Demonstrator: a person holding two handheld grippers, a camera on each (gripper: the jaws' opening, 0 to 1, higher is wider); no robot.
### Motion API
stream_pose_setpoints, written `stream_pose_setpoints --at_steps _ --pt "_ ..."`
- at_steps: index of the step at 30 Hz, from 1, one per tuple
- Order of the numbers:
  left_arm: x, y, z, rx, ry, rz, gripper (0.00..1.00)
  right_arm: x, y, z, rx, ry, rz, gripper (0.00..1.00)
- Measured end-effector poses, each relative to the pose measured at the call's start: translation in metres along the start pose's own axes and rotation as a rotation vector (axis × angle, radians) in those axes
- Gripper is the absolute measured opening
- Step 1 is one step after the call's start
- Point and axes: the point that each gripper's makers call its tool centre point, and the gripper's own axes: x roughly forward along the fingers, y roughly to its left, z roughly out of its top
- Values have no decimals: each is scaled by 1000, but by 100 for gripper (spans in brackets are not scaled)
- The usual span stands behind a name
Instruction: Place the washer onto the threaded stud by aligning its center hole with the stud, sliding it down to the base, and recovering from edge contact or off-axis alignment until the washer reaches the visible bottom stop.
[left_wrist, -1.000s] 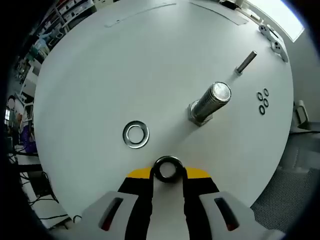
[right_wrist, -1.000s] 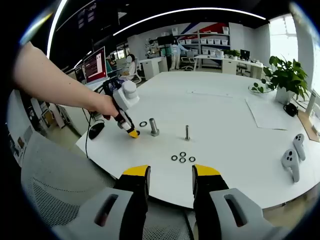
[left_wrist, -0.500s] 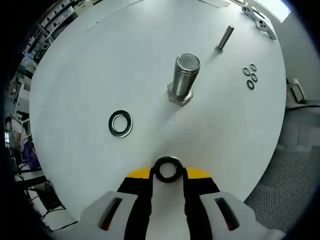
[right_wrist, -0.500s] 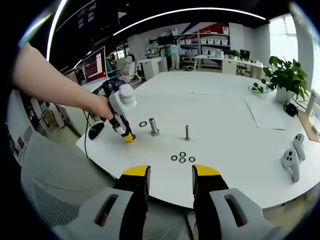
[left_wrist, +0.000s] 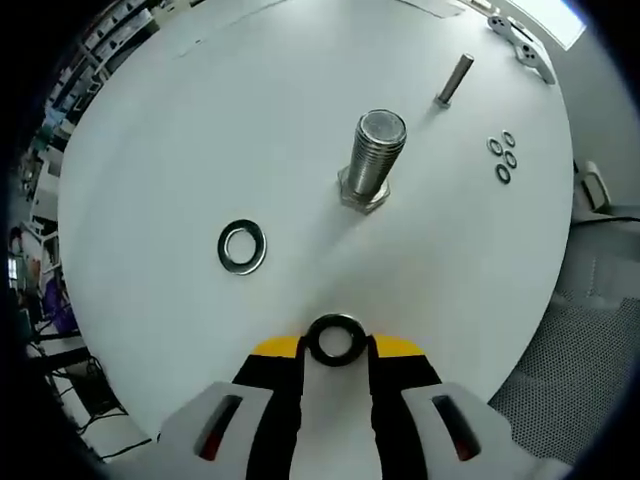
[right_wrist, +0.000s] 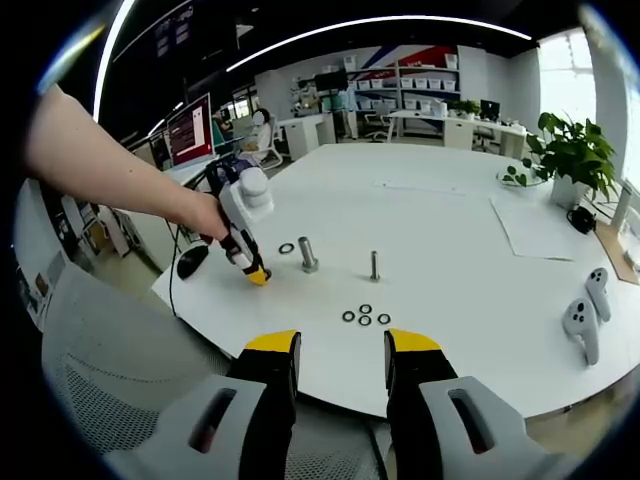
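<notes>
My left gripper (left_wrist: 335, 344) is shut on a steel washer (left_wrist: 335, 339), held upright between its yellow-tipped jaws above the white table (left_wrist: 200, 120). Beyond it stands the large threaded stud (left_wrist: 372, 160) on its hex base, apart from the held washer. A second washer (left_wrist: 242, 247) lies flat to the left. In the right gripper view the left gripper (right_wrist: 256, 270) hovers just left of the stud (right_wrist: 308, 254) and the loose washer (right_wrist: 287, 248). My right gripper (right_wrist: 340, 352) is open, near the table's front edge, holding nothing.
A thin stud (left_wrist: 452, 80) stands farther off, with three small washers (left_wrist: 503, 157) beside it. Two white controllers (right_wrist: 585, 314), papers (right_wrist: 545, 230) and a potted plant (right_wrist: 565, 155) sit at the table's right. A mesh chair (right_wrist: 100, 370) is at the left front edge.
The left gripper has drawn back from the stud and tilted; a second ago the stud leaned nearer at the right, now it stands more upright and farther. The right gripper has not moved.
</notes>
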Motion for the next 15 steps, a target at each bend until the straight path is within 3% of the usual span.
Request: stream_pose_setpoints --at_steps 15 --pt "0 2 0 -15 -6 11 22 0 0 0 1 -1 -1 36"
